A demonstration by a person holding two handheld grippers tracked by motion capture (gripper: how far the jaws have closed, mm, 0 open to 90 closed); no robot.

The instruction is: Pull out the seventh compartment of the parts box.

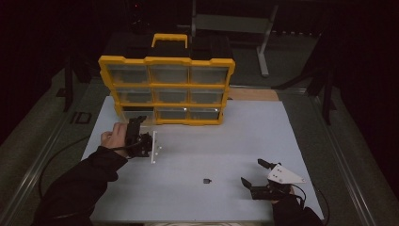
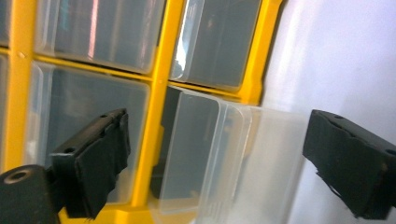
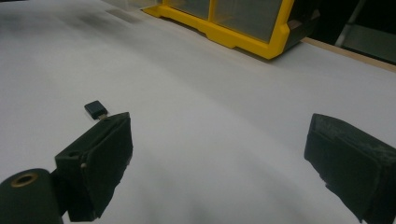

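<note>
Yellow-framed organiser (image 1: 167,89) stands upright at the back of the desk (image 1: 235,141), its bottom-left clear drawer (image 2: 219,158) pulled partly out, probably to take a part. The left gripper (image 2: 215,158) is spread, jaws either side of that drawer without pressing it. The right gripper (image 3: 219,158), also spread, rests just beside a small black part (image 3: 95,109), likely the next pick.

No readable text, label, brand, number or sign anywhere.
</note>
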